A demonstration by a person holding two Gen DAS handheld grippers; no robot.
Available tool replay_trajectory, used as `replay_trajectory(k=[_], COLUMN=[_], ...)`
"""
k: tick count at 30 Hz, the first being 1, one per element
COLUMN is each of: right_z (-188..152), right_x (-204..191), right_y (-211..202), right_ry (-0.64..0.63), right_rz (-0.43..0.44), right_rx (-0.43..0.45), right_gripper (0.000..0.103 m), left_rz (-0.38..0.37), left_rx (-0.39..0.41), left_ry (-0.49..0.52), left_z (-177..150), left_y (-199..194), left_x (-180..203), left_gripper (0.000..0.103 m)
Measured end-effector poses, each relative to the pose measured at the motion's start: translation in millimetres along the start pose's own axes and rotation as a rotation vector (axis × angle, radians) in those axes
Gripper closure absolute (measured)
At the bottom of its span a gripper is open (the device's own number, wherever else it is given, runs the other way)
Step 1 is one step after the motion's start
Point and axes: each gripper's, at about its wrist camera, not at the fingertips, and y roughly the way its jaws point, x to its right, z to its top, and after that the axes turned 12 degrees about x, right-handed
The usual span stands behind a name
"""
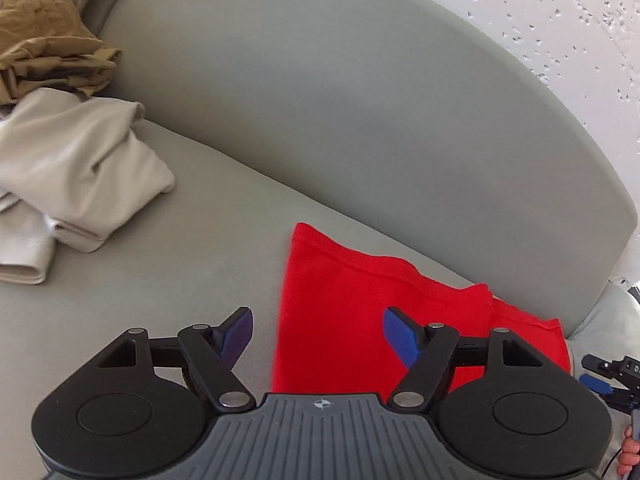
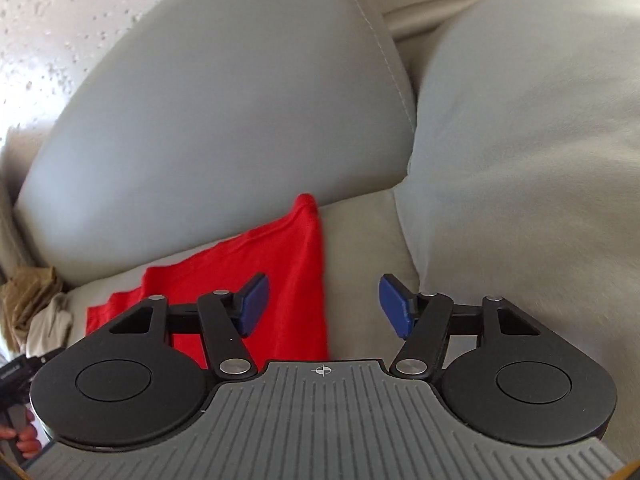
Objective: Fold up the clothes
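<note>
The red cloth (image 1: 360,312) lies flat on the sofa seat (image 1: 180,240) against the backrest (image 1: 320,100), already folded into a neat panel. Both the left gripper (image 1: 318,338) and the right gripper (image 2: 322,306) hang above it with jaws apart, grasping nothing. It looks light, soft and limp, so I would pinch its two near corners together, or it will sag and unfold.

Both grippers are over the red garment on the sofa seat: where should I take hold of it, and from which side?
Probably the two far corners of the red garment, one per gripper. It lies flat on the sofa seat with straight side edges, its far corners up against the backrest. Bring the left gripper in over the left edge and the right gripper over the right edge; both are open and empty.
</note>
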Motion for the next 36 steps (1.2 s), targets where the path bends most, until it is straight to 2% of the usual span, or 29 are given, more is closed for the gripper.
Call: replay_trajectory(k=[2,4,6,7,8,9,10,11,12,15,18,19,20,21,22,23,24,25,26,27,30,32,34,36], right_z=[3.3,7.0,9.5,10.4,10.1,9.7,8.5,5.9,3.4,-4.1,-9.7,-12.4,-15.7,-18.7,-18.8,-18.6,-15.8,-13.0,-9.8,-6.3,0.7,1.1,0.0,-4.9], right_x=[9.5,15.4,11.5,7.7,2.5,-3.0,-10.4,-17.3,-24.2,-44.4,-44.1,-41.7,-39.4,-37.5,-38.4,-39.5,-42.5,-45.2,-46.4,-47.1,-48.5,-49.5,-51.8,-57.6], right_y=[19.9,38.8,50.8,57.5,62.6,67.5,70.1,65.8,61.6,48.7,46.3,52.9,60.6,67.4,66.3,64.7,58.9,52.6,41.0,25.2,-40.7,-96.0,-155.2,-213.4], right_ry=[0.054,0.092,0.066,0.043,0.01,-0.025,-0.079,-0.134,-0.189,-0.348,-0.347,-0.34,-0.339,-0.337,-0.334,-0.332,-0.331,-0.329,-0.317,-0.301,-0.236,-0.185,-0.141,-0.137], right_rz=[0.037,0.085,0.124,0.133,0.136,0.139,0.135,0.117,0.099,0.045,-0.036,-0.052,-0.086,-0.117,-0.118,-0.121,-0.143,-0.165,-0.185,-0.188,-0.113,-0.071,-0.02,0.037], right_rx=[0.009,0.018,0.039,0.03,0.028,0.025,0.022,0.054,0.086,0.183,0.252,0.224,0.188,0.156,0.16,0.164,0.158,0.154,0.163,0.178,0.191,0.184,0.167,0.162], right_gripper=[0.05,0.052,0.052,0.052,0.056,0.06,0.083,0.099,0.099,0.101,0.101,0.101,0.099,0.099,0.097,0.087,0.077,0.058,0.054,0.054,0.051,0.043,0.041,0.037], left_rz=[-0.033,-0.052,-0.075,-0.088,-0.101,-0.101,-0.083,-0.054,-0.033,0.031,0.112,0.156,0.186,0.217,0.255,0.303,0.34,0.362,0.377,0.38,0.361,0.327,0.269,0.217], left_rx=[-0.015,0.001,0.014,0.018,0.023,0.025,0.039,0.081,0.132,0.179,0.196,0.182,0.184,0.188,0.184,0.183,0.188,0.194,0.199,0.196,0.155,0.144,0.139,0.133], left_ry=[0.038,0.073,0.095,0.107,0.119,0.144,0.175,0.209,0.246,0.309,0.371,0.399,0.413,0.414,0.411,0.403,0.383,0.356,0.323,0.294,0.232,0.194,0.175,0.188], left_z=[0.6,1.4,3.0,3.2,3.4,3.7,3.9,4.5,5.3,-0.8,-9.5,-14.0,-16.5,-15.2,-12.2,-8.3,-3.8,0.6,4.8,8.6,13.5,11.7,-1.0,-10.9], left_y=[17.1,27.1,33.8,35.2,36.5,36.9,35.1,30.2,24.0,23.8,28.8,33.9,35.4,33.0,29.9,24.0,14.2,3.0,-13.1,-30.9,-87.8,-132.7,-185.9,-234.7], left_x=[2.6,6.9,12.1,15.2,18.4,22.3,25.7,28.7,31.3,34.0,36.5,38.0,39.1,40.4,42.0,41.8,39.2,35.9,32.5,30.1,30.2,35.2,45.9,56.2], left_gripper=[0.041,0.041,0.041,0.045,0.057,0.097,0.101,0.101,0.101,0.1,0.098,0.087,0.084,0.075,0.056,0.05,0.05,0.05,0.05,0.05,0.05,0.049,0.04,0.036])
